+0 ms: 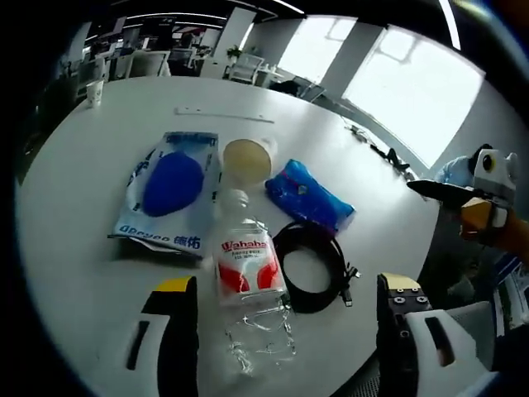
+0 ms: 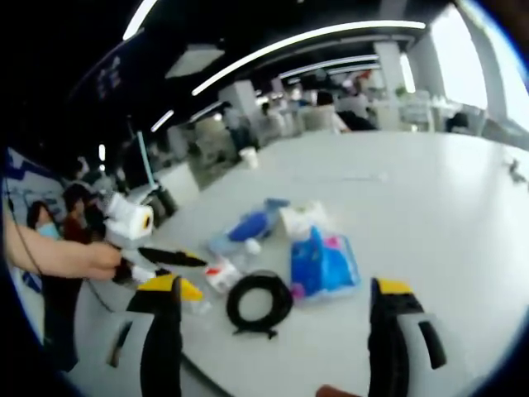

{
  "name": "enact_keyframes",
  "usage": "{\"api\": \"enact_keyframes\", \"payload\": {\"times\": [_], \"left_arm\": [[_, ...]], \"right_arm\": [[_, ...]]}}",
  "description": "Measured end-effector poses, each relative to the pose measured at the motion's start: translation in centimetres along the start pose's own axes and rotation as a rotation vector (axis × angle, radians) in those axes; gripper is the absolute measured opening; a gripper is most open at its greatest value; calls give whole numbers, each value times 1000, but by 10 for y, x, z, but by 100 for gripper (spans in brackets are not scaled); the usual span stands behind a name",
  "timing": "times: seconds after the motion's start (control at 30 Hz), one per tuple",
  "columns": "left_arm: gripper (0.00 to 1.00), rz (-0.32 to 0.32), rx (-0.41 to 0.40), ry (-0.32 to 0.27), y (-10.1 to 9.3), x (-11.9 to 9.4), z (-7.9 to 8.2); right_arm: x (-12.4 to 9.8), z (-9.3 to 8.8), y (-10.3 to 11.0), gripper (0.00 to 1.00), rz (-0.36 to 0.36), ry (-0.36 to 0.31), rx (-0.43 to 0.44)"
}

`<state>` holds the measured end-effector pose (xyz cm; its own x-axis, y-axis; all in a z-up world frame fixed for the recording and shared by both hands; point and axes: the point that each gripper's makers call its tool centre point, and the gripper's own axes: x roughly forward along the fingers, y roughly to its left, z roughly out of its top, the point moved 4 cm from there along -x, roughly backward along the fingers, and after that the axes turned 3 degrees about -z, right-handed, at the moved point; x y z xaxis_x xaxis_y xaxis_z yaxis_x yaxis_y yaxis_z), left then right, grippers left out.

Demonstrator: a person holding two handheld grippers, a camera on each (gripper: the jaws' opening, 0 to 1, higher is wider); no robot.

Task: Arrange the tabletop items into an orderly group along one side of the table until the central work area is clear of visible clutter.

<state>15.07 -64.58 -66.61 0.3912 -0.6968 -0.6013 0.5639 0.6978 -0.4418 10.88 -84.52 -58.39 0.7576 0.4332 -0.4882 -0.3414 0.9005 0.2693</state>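
Observation:
On the white round table (image 1: 99, 248) lies a clear water bottle (image 1: 248, 269) with a red label, its cap pointing away. My left gripper (image 1: 287, 285) is open, and the bottle's base shows between the jaws. Left of the bottle is a blue-and-white packet (image 1: 169, 194). Behind it stands a beige-lidded cup (image 1: 246, 159), and to the right are a blue tissue pack (image 1: 308, 196) and a black cable coil (image 1: 312, 265). My right gripper (image 2: 277, 289) is open above the table edge, near the cable coil (image 2: 259, 302) and the tissue pack (image 2: 322, 263). It also appears as the right gripper (image 1: 471, 194).
A paper cup (image 1: 93, 91) and a thin white strip (image 1: 223, 114) sit near the far edge, and a dark cable (image 1: 376, 147) trails at the far right. A hand (image 2: 74, 258) holds the left gripper (image 2: 161, 256). People stand at the left (image 2: 70, 207). Office desks and chairs lie beyond.

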Motion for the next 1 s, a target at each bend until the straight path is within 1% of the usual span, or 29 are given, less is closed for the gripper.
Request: {"api": "enact_keyframes", "payload": {"times": [0.17, 0.27, 0.43, 0.73, 1.0], "left_arm": [[89, 10, -4, -7, 0, 3, 2], [88, 14, -19, -14, 1, 4, 4], [88, 24, -29, -15, 1, 6, 3], [89, 67, -30, 3, 4, 16, -1], [89, 95, -32, 32, 5, 23, -4]], "right_arm": [[-1, -2, -2, 93, -4, 1, 7], [-2, -2, -3, 92, -3, -3, 21], [-2, -3, -2, 92, 3, -8, 30], [-2, -3, 0, 92, 5, -7, 31], [-1, -5, 3, 92, 10, -7, 37]]}}
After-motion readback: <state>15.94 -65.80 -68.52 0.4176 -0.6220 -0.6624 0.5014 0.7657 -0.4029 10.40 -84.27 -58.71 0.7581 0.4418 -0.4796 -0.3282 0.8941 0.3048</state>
